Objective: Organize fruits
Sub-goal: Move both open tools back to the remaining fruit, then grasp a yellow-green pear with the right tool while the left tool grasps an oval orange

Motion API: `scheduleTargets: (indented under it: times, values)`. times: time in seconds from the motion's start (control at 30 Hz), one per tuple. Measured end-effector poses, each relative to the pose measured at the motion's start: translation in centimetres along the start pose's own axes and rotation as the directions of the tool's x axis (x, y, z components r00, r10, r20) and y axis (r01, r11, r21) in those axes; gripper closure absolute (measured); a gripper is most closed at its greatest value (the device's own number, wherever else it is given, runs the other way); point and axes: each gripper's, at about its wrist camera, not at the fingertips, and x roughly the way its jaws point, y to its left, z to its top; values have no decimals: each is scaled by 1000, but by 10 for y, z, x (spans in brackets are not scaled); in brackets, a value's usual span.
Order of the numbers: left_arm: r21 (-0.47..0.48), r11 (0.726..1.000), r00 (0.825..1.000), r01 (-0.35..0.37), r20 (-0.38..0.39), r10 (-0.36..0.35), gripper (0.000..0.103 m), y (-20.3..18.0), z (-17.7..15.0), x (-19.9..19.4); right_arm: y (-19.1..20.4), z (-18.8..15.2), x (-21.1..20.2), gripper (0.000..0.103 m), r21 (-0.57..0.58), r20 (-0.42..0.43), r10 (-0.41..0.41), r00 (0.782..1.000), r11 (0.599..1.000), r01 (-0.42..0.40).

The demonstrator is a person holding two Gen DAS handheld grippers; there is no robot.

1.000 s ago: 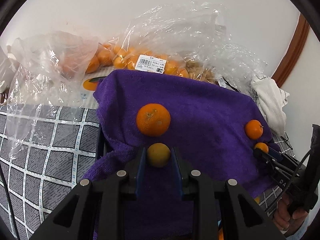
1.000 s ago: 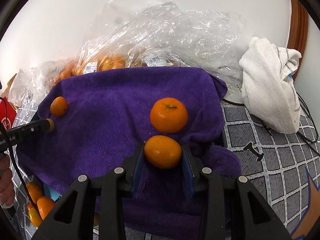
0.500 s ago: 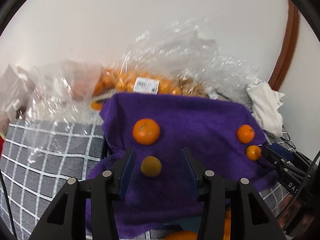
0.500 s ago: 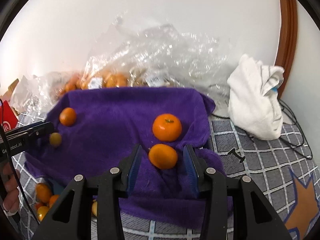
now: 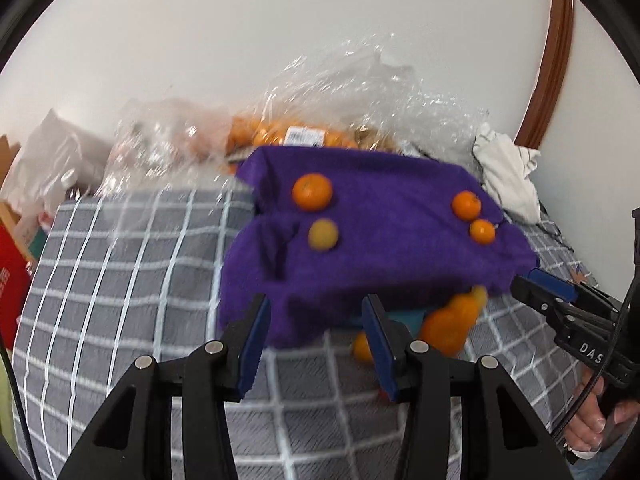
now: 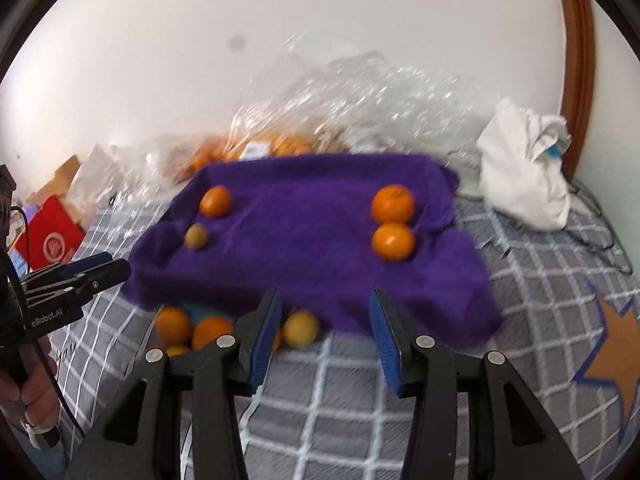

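A purple towel (image 5: 380, 240) covers a raised tray on the checked cloth. On its left lie an orange (image 5: 312, 192) and a small yellow-green fruit (image 5: 323, 233); on its right lie two oranges, one (image 6: 392, 203) behind the other (image 6: 392, 241). My left gripper (image 5: 316, 336) is open and empty, back from the towel's front edge. My right gripper (image 6: 326, 332) is open and empty too. Several loose oranges (image 6: 192, 330) and a yellow fruit (image 6: 301, 329) lie in front of the towel.
Clear plastic bags of oranges (image 5: 296, 136) sit behind the towel by the wall. A white cloth (image 6: 524, 176) lies at the right. A red box (image 6: 50, 236) and cardboard are at the left. A wooden frame (image 5: 548, 60) stands at the right.
Both grippers opened and let go of their fruit on the towel, then drew back and up. The loose fruit in front of the towel has come into view.
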Motion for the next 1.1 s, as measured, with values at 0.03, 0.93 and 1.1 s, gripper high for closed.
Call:
scheduleTargets:
  times: [0.03, 0.93, 1.1]
  values:
    - [0, 1000, 1000, -5, -4, 5, 58, 2, -7, -1, 4, -4, 3, 58, -7, -9, 5, 1000, 1000, -5]
    - [-80, 994, 997, 70, -30, -72, 53, 19, -38, 30, 11, -9, 60, 74, -58, -114, 14, 993, 998, -21]
    - [-69, 990, 992, 121, -21, -122, 54, 15, -38, 27, 5, -13, 53, 80, -41, -94, 22, 995, 999, -26]
